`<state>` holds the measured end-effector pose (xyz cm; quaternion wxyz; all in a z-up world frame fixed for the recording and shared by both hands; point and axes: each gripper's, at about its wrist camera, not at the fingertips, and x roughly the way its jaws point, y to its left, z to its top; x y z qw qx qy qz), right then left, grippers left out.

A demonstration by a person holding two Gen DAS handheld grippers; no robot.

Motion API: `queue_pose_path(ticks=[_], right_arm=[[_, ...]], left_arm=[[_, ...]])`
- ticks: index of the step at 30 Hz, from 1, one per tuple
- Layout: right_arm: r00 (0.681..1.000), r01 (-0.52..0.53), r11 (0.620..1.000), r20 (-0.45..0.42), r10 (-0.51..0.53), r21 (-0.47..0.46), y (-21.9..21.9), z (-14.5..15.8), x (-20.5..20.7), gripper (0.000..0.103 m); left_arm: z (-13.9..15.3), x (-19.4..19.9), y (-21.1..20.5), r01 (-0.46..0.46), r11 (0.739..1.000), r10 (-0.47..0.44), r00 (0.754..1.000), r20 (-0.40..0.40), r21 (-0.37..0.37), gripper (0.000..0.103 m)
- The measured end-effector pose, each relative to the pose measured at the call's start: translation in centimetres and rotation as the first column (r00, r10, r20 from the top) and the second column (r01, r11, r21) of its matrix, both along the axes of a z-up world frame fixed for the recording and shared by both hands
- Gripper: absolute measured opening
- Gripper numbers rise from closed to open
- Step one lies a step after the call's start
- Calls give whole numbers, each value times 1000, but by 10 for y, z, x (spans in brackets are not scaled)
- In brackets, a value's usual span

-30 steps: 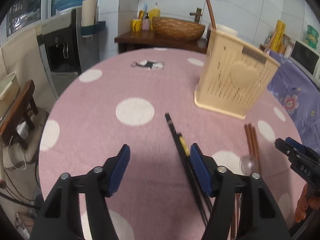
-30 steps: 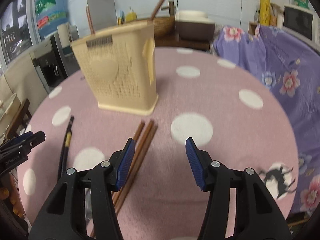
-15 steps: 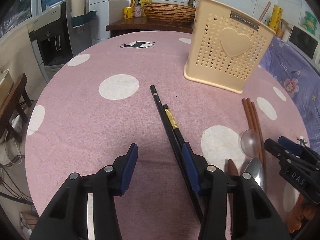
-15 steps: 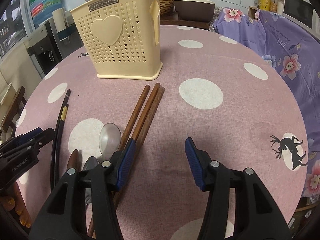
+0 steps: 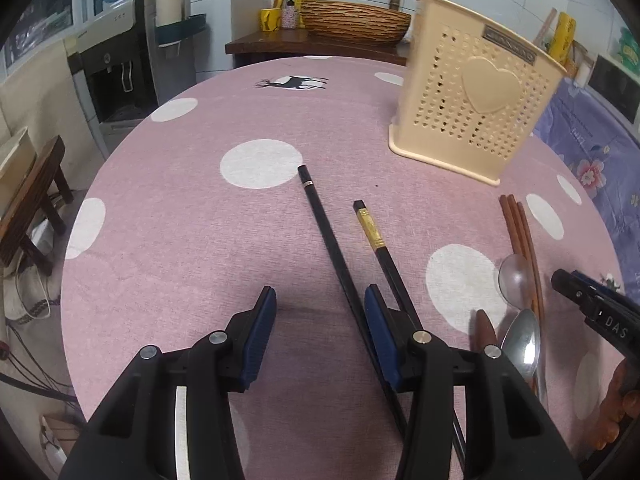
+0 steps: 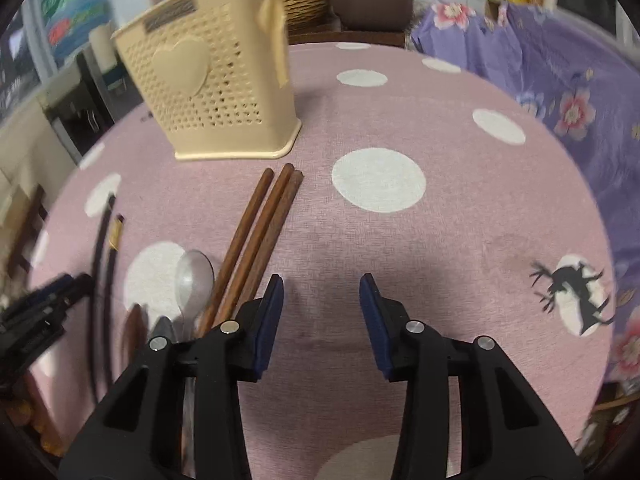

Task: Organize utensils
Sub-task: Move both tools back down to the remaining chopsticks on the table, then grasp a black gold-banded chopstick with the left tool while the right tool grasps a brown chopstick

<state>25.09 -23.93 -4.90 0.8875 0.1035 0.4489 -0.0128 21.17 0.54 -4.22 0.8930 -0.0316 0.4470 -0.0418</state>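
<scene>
Two black chopsticks lie on the pink dotted tablecloth. The plain one [image 5: 328,232] runs just inside the right pad of my left gripper [image 5: 320,312], which is open and low over the cloth. The gold-banded one [image 5: 374,232] passes outside that finger. My right gripper [image 6: 320,296] has nothing between its jaws, which are closing. Three brown chopsticks [image 6: 260,240] lie just left of its left finger, beside a clear spoon [image 6: 194,276]. A metal spoon [image 5: 520,344] lies nearer the table edge. The cream perforated utensil basket [image 5: 472,112] stands upright behind them, with sticks poking out.
The round table [image 6: 400,240] drops off on every side. A purple flowered cloth [image 6: 560,80] covers furniture to the right. A water dispenser [image 5: 116,72] and a wooden stool [image 5: 32,200] stand to the left. A dark side table with a woven bowl [image 5: 352,20] is behind.
Both grippers' jaws have narrowed. The far end of the gold-banded chopstick has swung right, away from the plain black one. The right wrist view has tilted and blurred.
</scene>
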Motion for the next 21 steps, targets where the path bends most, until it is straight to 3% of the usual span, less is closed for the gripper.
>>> queue_pose_path(ticks=[6,14,21], right_arm=[[999,-39,999,0,39,2,19,0,6,41],[1000,-26,996,-18,24,-90,29,-3,10,41],[999,30,1000,-20,-30,4,3,-3,7,41]], left_arm=[[1,7,-1,-5,1000,5,1000,3,-18,46],[-1,5,1,-8,1000,8,1000,-3,-25,46],[3,6,13,-28,999,29,1000,5,-39,46]])
